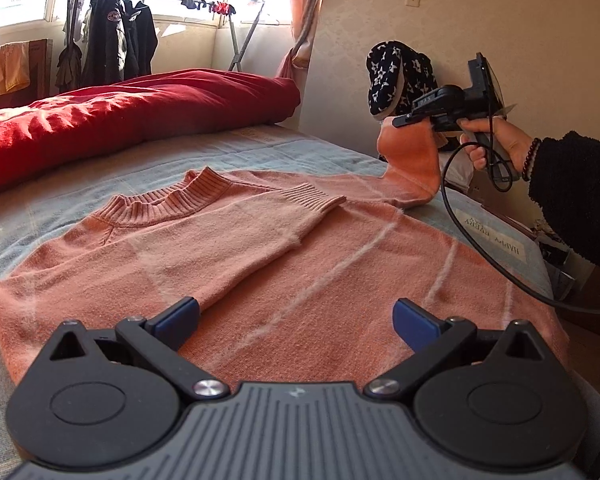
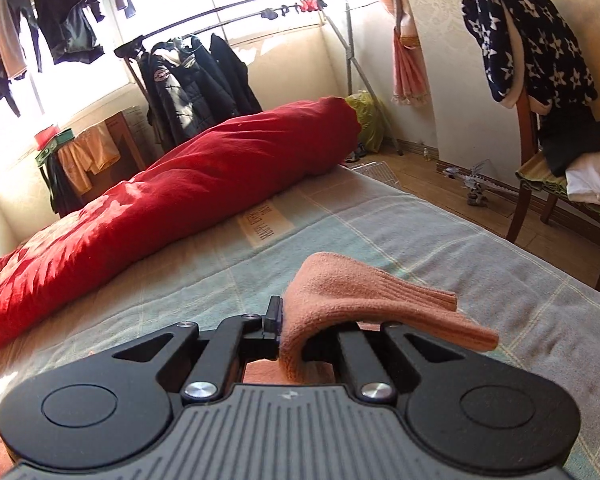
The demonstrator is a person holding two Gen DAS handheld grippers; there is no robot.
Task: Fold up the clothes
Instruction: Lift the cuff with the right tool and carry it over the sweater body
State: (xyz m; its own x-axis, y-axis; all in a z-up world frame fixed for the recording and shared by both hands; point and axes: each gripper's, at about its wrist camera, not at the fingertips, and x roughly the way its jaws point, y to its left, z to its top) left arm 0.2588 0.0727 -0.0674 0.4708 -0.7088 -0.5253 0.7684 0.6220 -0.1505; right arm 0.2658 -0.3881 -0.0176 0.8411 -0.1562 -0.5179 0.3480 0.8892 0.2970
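Covering most of the bed (image 1: 260,148), a salmon sweater (image 1: 284,280) is laid flat, collar toward the red duvet (image 1: 120,116) along the far edge. One sleeve (image 1: 260,232) is folded across the chest. The other sleeve (image 1: 412,160) is lifted off the right edge of the bed, its cuff pinched in the right gripper (image 1: 400,122), jaws clamped tight on the knit; a hand (image 1: 496,144) is seen on the handle. The left gripper (image 1: 296,318) is held just above the sweater's hem, jaws spread wide, nothing between them.
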